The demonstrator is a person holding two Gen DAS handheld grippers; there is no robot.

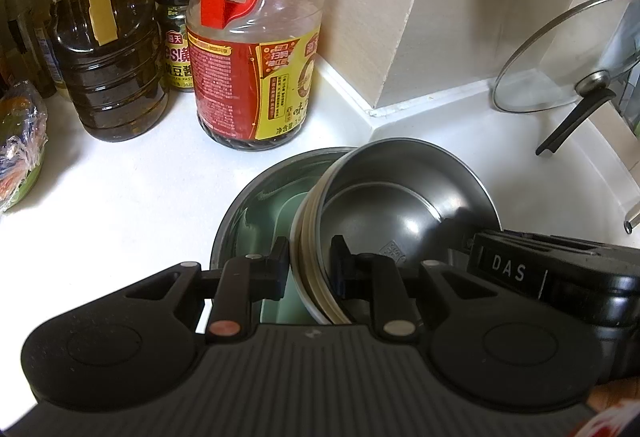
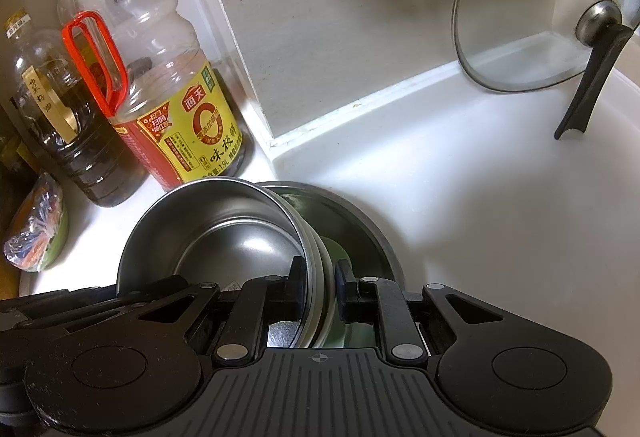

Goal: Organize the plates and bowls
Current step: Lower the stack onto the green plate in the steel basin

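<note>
Both your grippers are clamped on the rim of one stack of steel bowls [image 1: 400, 205]: the left gripper [image 1: 310, 265] pinches the stacked rims on one side, one finger outside and one inside the top bowl, and the right gripper [image 2: 320, 287] does the same on the opposite side. You can see the right gripper's body [image 1: 552, 277] across the bowl from the left wrist view.

That stack sits tilted inside the big steel basin [image 1: 256, 197], its open face turned away from the soy sauce bottle [image 1: 256, 77], which stands just behind the basin on the white counter [image 1: 120, 205]. A pale green dish [image 1: 280, 221] lies in the basin under the stack. Gripping from two sides makes sense here: several nested bowls are heavy and slick, and one pinch alone would likely let them swing or slide apart.

Beside the soy sauce bottle stand a dark oil bottle [image 1: 108, 49] and a small jar [image 1: 176, 33]. Well away from it, a glass lid [image 1: 568, 53] leans against the wall, so you have room to lift on that side.
</note>
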